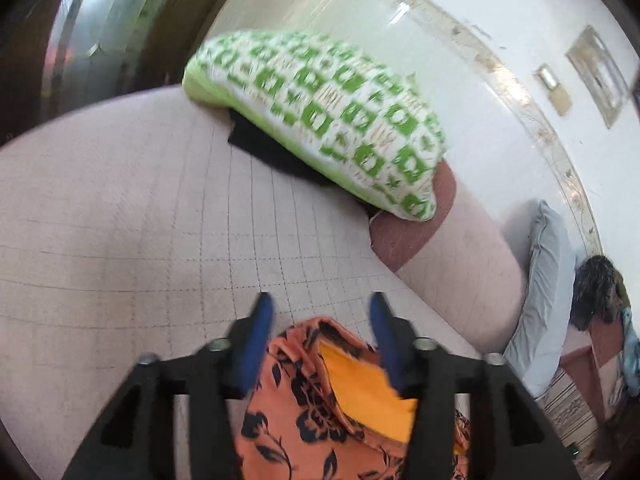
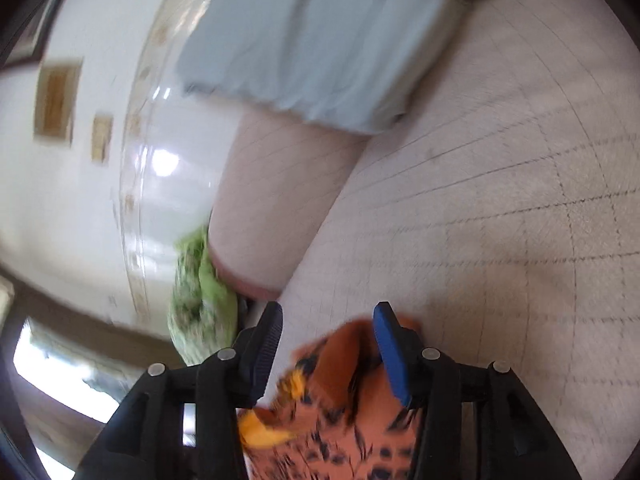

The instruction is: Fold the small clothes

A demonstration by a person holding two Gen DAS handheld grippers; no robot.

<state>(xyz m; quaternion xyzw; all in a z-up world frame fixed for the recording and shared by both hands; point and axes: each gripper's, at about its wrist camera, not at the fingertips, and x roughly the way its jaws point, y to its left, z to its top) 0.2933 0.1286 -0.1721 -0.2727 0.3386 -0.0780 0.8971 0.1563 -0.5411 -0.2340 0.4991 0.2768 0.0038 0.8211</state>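
An orange garment with a black flower print and a yellow lining (image 1: 320,408) lies on the pale quilted bed cover (image 1: 140,220). In the left wrist view my left gripper (image 1: 320,308) is open, its blue-padded fingers (image 1: 256,336) on either side of the garment's top edge. In the right wrist view my right gripper (image 2: 328,316) is open too, with the same garment (image 2: 340,408) bunched between and below its fingers (image 2: 390,348). That view is blurred by motion.
A green-and-white patterned pillow (image 1: 320,116) lies on a dark cloth (image 1: 272,152) at the head of the bed. A pale blue pillow (image 1: 548,280) leans on the pink bolster (image 1: 460,264) by the white tiled wall (image 1: 460,40); it also shows in the right wrist view (image 2: 320,40).
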